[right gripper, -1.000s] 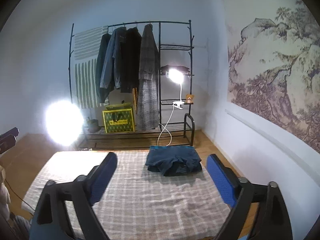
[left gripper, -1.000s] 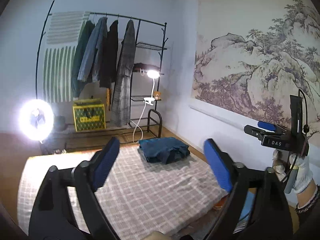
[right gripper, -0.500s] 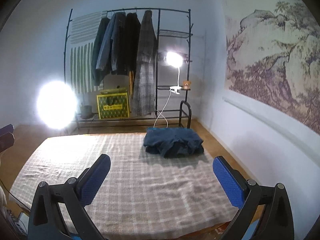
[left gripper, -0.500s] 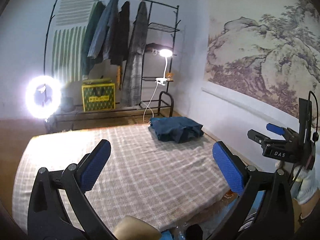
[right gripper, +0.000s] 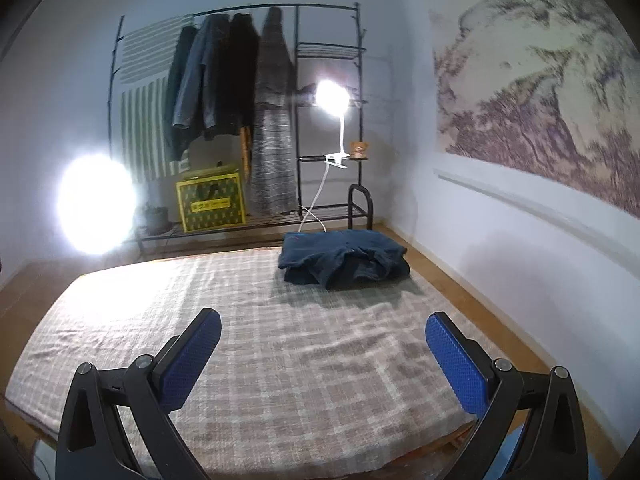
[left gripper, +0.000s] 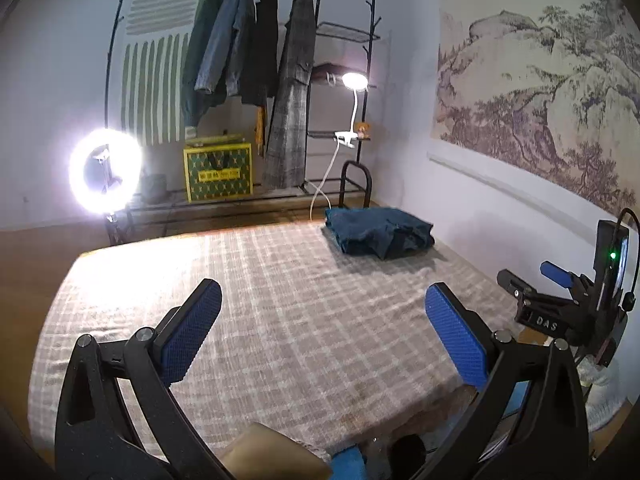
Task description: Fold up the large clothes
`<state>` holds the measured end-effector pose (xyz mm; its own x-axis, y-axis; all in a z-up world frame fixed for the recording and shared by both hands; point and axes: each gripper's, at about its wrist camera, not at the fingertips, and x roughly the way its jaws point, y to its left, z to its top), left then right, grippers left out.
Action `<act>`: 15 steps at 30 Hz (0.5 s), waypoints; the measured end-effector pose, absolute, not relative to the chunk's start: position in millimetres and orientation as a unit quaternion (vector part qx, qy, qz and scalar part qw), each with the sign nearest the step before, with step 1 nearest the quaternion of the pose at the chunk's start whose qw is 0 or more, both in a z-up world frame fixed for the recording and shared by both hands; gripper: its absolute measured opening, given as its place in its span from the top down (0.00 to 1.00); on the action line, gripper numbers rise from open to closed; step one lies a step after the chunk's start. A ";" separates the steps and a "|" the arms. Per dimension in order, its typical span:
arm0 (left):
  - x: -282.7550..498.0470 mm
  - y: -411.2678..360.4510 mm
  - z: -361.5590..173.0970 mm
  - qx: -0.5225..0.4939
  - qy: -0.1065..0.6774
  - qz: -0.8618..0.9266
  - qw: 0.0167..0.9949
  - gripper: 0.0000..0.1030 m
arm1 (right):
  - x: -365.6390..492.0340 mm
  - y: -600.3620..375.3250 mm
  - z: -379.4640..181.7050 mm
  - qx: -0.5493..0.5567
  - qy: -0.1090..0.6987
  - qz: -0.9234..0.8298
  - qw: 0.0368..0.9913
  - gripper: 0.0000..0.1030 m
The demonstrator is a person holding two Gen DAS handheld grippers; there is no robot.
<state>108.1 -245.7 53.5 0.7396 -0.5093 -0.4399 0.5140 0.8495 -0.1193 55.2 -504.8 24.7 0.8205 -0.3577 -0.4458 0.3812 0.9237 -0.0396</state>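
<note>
A dark blue garment [left gripper: 378, 232] [right gripper: 344, 254] lies folded in a bundle at the far right corner of a table draped in a checked cloth [left gripper: 280, 312] [right gripper: 280, 352]. My left gripper [left gripper: 322, 338] hangs over the near edge of the cloth, jaws wide open, nothing between its blue pads. My right gripper [right gripper: 322, 354] is likewise wide open and empty above the near edge. In the left wrist view the right gripper [left gripper: 560, 300] shows at the right, beyond the table's side, its state unclear from there. Both are well short of the garment.
A black clothes rack [left gripper: 256, 80] [right gripper: 240, 92] with several hanging coats stands against the back wall, with a yellow-green box [left gripper: 218, 172] under it. A ring light [left gripper: 105, 170] glows at the left. A clip lamp [left gripper: 354, 82] shines on the rack. A landscape painting [left gripper: 540, 92] covers the right wall.
Both grippers have sunk lower toward the table and tilted down, so the cloth fills more of each view. The left jaws stand a little wider than a second ago.
</note>
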 end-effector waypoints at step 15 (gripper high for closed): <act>95.3 -276.6 -12.2 0.052 0.266 -0.261 0.927 0.00 | 55.1 -523.5 12.9 0.072 0.246 -0.204 0.945 0.00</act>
<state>95.3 -276.6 -12.2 0.7227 -0.4563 -0.5192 0.5115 0.8583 -0.0424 55.1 -523.5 12.9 0.7958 -0.3500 -0.4942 0.4204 0.9067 0.0350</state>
